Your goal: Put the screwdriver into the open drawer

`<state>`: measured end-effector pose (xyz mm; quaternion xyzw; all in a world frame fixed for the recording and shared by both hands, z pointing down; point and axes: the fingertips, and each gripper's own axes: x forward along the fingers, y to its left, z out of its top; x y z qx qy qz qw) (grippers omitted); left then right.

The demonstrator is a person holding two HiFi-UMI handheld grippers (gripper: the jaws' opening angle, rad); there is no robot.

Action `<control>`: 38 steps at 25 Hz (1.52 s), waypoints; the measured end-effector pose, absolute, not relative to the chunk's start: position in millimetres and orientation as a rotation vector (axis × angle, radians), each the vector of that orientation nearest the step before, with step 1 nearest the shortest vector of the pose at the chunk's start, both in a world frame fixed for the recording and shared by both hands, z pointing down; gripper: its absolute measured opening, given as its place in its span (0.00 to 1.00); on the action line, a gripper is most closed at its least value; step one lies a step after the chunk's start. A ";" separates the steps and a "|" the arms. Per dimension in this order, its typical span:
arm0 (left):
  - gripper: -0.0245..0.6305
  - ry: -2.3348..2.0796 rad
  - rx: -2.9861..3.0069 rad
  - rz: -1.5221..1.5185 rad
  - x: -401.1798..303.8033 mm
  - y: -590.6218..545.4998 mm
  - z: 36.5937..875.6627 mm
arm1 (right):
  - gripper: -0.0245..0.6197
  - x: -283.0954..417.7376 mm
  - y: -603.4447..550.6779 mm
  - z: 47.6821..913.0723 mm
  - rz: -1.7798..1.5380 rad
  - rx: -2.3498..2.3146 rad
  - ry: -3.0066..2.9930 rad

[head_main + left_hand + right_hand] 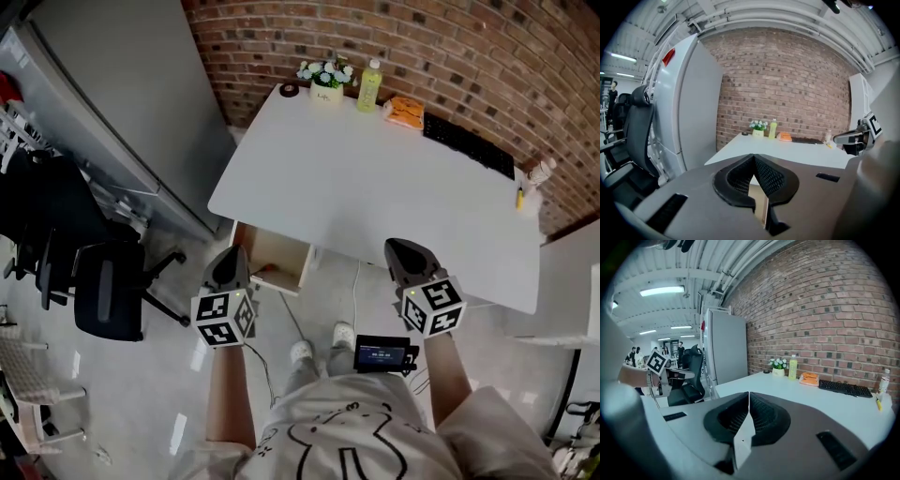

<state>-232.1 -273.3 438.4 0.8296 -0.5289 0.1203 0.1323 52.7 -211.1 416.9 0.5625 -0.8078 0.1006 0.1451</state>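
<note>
Under the front left corner of the white table point(375, 187) a wooden drawer point(281, 253) stands open. A small reddish-orange thing point(266, 271) shows inside it, too small to name. My left gripper point(232, 255) hovers over the drawer's left side, shut and empty; in the left gripper view its jaws point(753, 157) meet at the tips. My right gripper point(399, 249) is over the table's front edge, also shut with nothing held, tips together point(748, 394). A small yellow tool point(519, 197) lies at the table's far right edge; I cannot tell if it is a screwdriver.
At the table's back stand a flower pot point(326, 82), a yellow-green bottle point(369, 84), an orange packet point(405, 112) and a black keyboard point(467, 143). A white bottle point(540, 172) is at the right edge. A black office chair point(108, 286) and a grey cabinet point(122, 94) stand left.
</note>
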 end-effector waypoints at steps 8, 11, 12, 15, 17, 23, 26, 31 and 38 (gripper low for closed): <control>0.05 -1.608 2.488 0.221 -228.1 -259.0 379.9 | 0.07 60.8 -217.7 361.1 0.163 1.707 -2.390; 0.05 -1.620 2.516 0.183 -225.5 -257.7 363.3 | 0.07 59.2 -218.5 341.7 0.105 1.723 -2.421; 0.05 -1.626 2.521 0.166 -226.0 -258.2 357.8 | 0.07 57.8 -218.7 335.8 0.091 1.731 -2.432; 0.05 -1.657 2.540 0.120 -227.6 -259.0 341.2 | 0.07 52.5 -218.9 321.6 0.050 1.732 -2.467; 0.05 -1.685 2.572 0.119 -225.3 -258.0 332.2 | 0.07 50.0 -218.5 315.5 0.005 1.713 -2.477; 0.05 -1.716 2.641 0.056 -223.5 -253.0 308.9 | 0.07 48.4 -216.7 297.9 -0.129 1.716 -2.465; 0.05 -1.744 2.657 0.015 -228.5 -251.7 297.3 | 0.07 46.5 -216.2 289.4 -0.191 1.729 -2.462; 0.05 -1.769 2.694 -0.023 -229.0 -248.9 282.3 | 0.07 39.8 -213.0 279.9 -0.254 1.727 -2.485; 0.05 -1.769 2.733 -0.043 -227.4 -244.3 274.0 | 0.07 34.0 -210.8 276.1 -0.258 1.741 -2.503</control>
